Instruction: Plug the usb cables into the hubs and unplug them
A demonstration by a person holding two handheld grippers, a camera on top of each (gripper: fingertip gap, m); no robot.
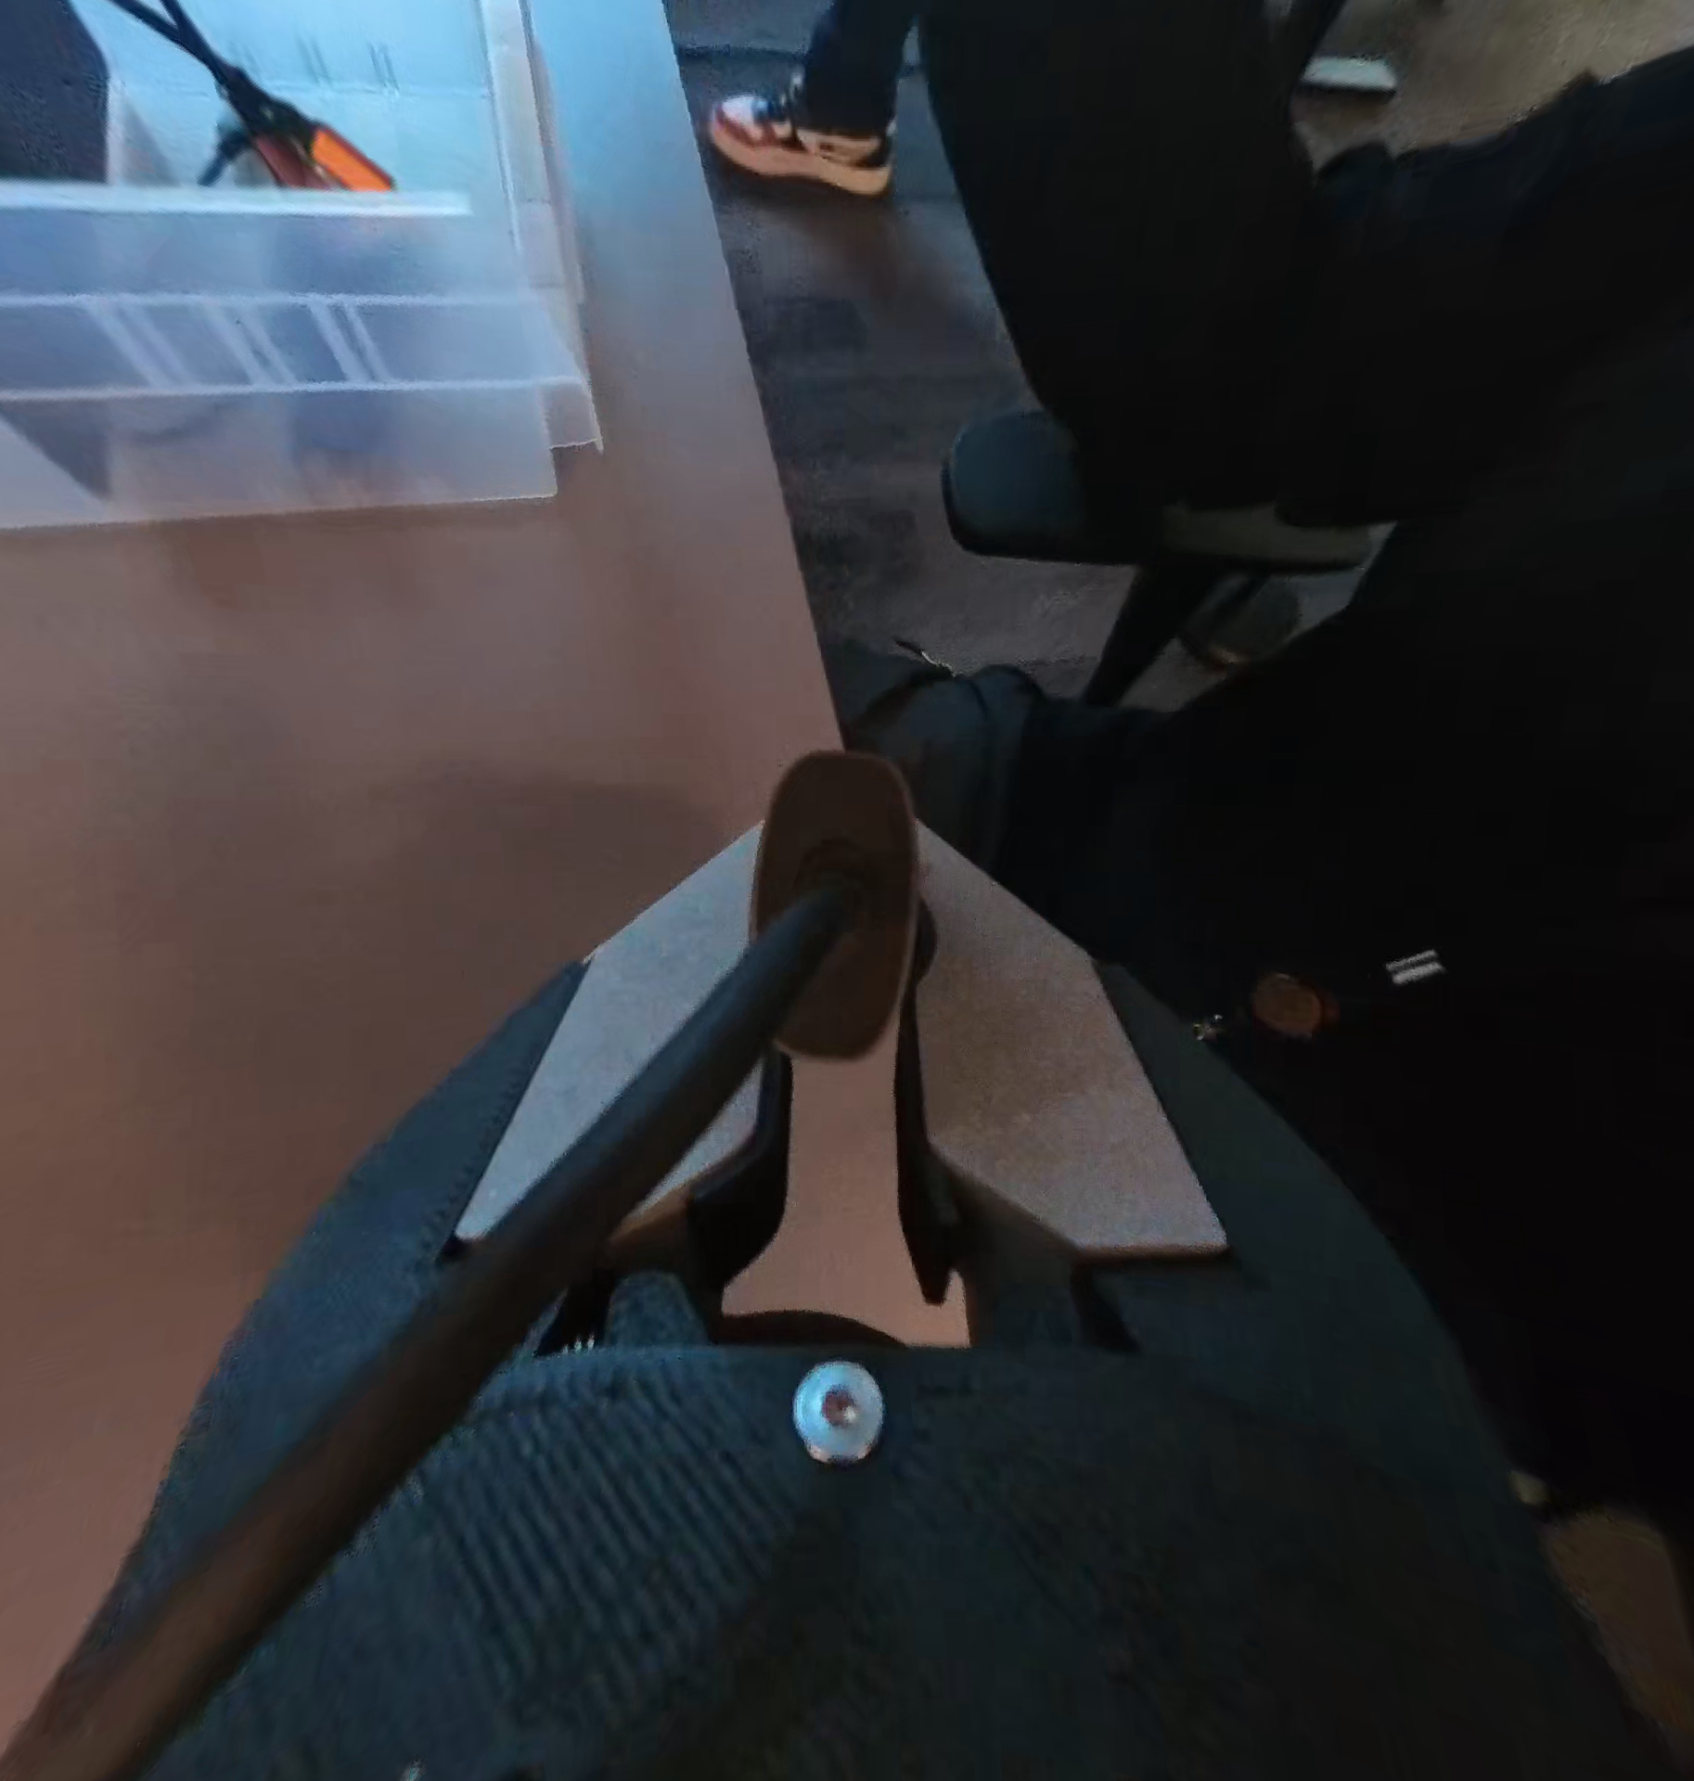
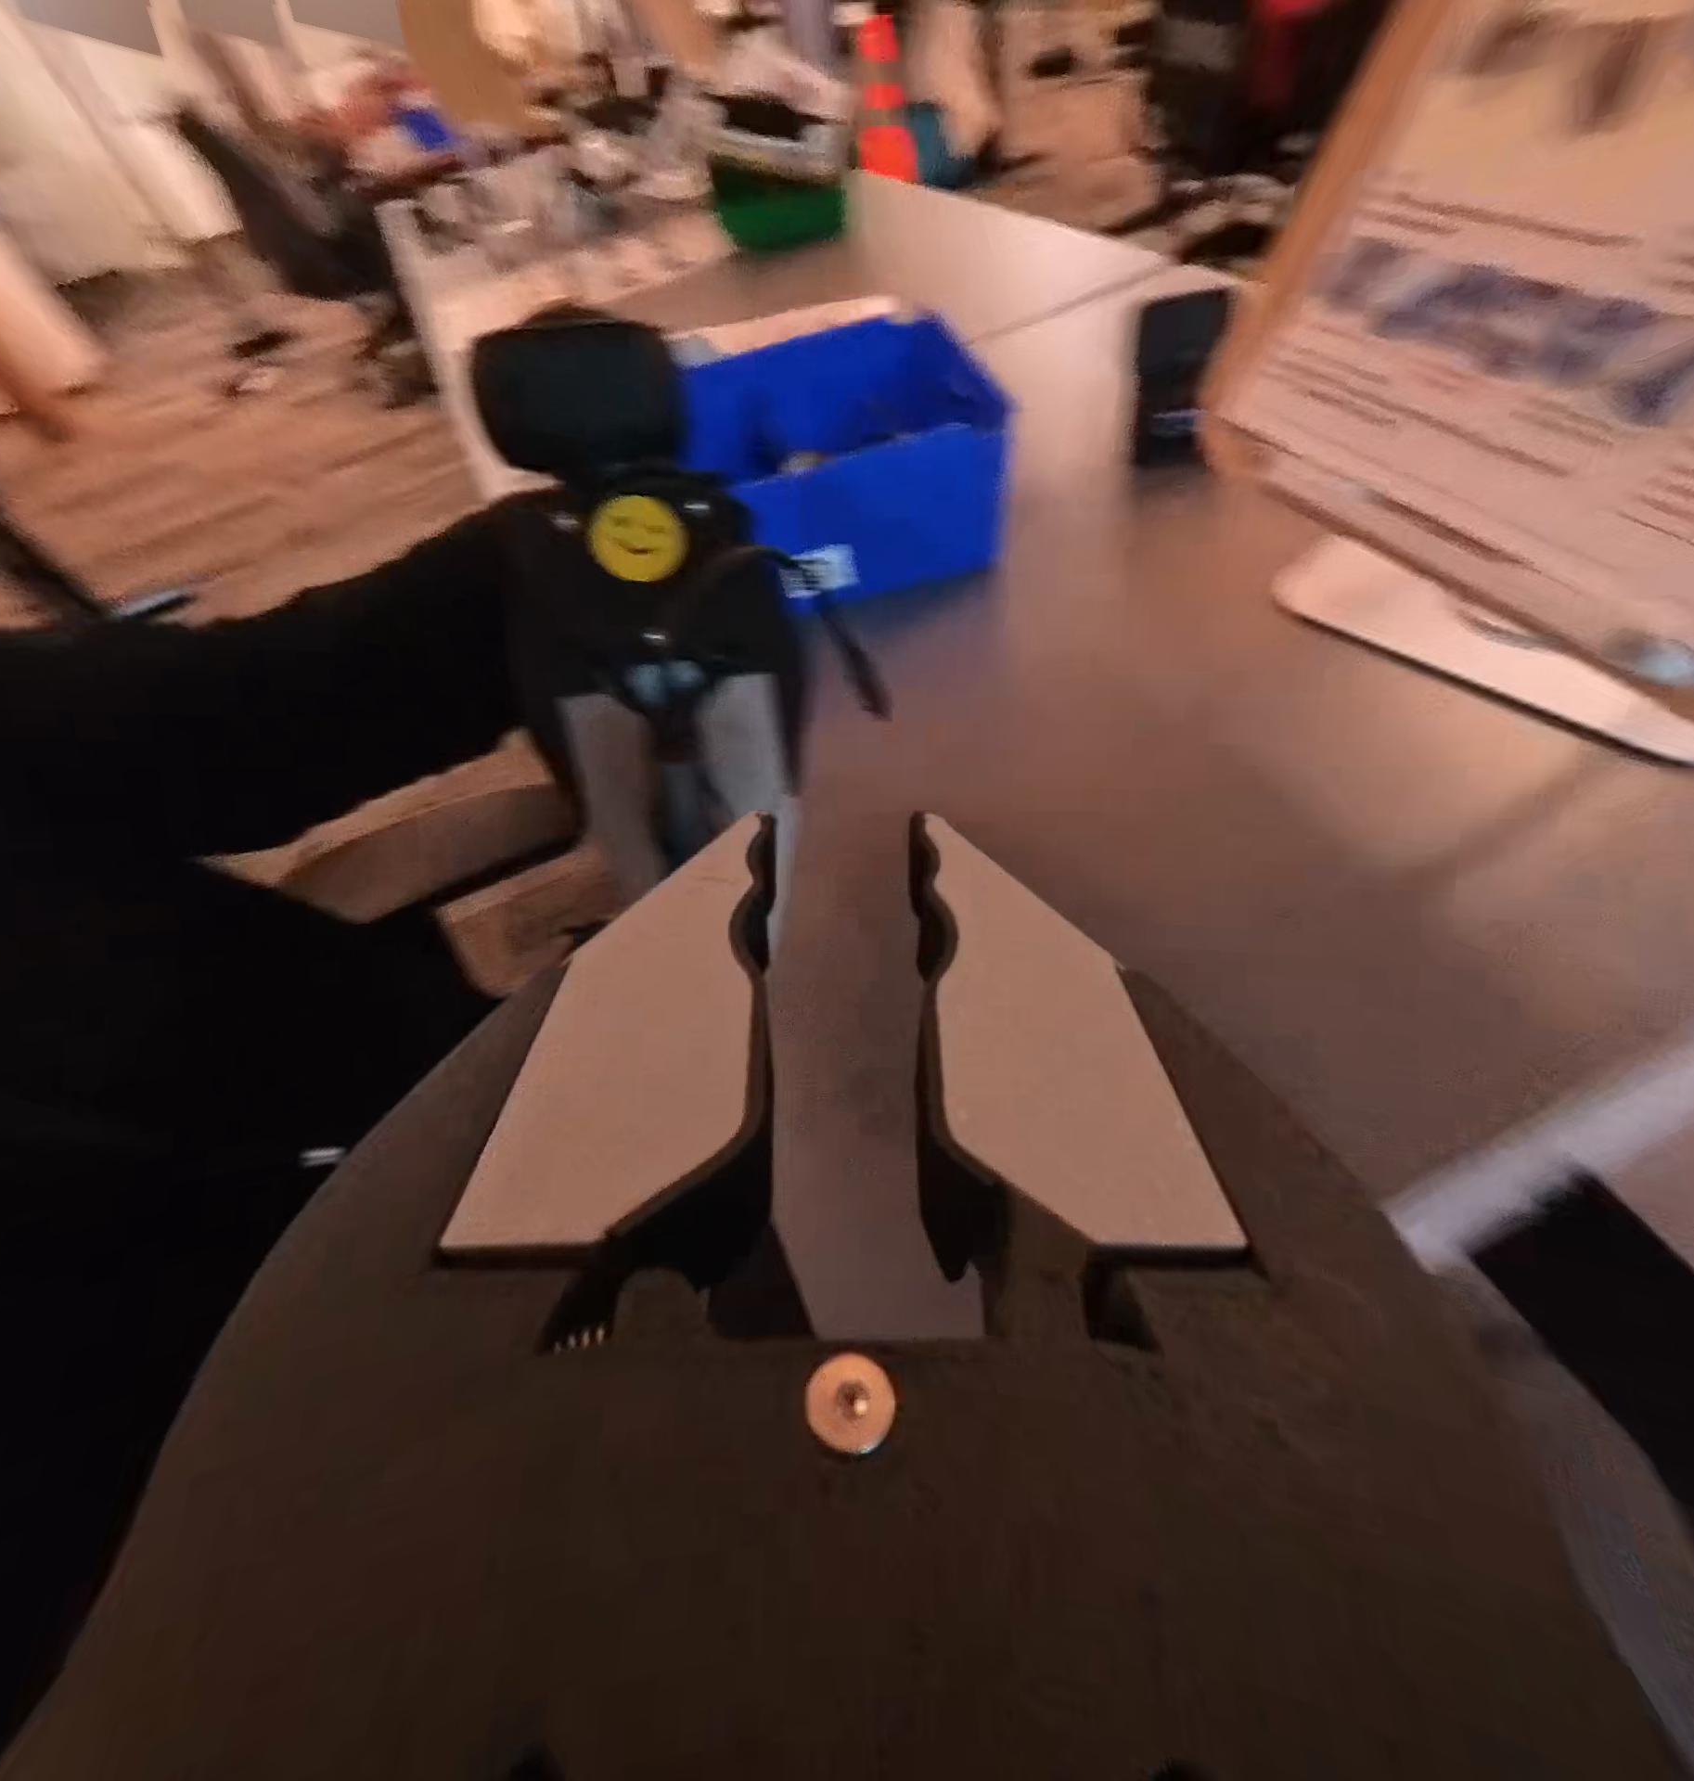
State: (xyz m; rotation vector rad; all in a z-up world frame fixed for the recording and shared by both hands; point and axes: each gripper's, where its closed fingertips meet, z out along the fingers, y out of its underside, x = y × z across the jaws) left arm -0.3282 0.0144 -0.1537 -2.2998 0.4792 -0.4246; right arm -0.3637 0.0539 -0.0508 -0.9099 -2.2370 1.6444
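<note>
- Hub (image 1: pixel 835 906): a small flat grey piece with rounded corners sits pinched at the tips of the left tongs (image 1: pixel 838 949), above the edge of the worktop (image 1: pixel 342 771).
- It stands on its long side, reaching up and away from the camera.
- A black cable (image 1: pixel 573 1118) joins the hub's near face and runs back down toward the lower left, over the left finger.
- Left tongs are clenched on the hub. They point along the worktop edge, tipped down, with a person's dark clothes (image 1: pixel 1402 771) to the right.
- Right tongs (image 2: pixel 841 838) are released, with a clear gap between the fingers and nothing in it. They point out flat over the worktop.
- In the right wrist view, the left tongs show farther off, held by an arm in a black sleeve (image 2: pixel 246 713) that reaches in from the left. This part is blurry.
- A clear plastic box (image 1: pixel 246 337) sits on the worktop, well apart from the hub.
- A blue bin (image 2: pixel 862 453) stands behind the left tongs.
</note>
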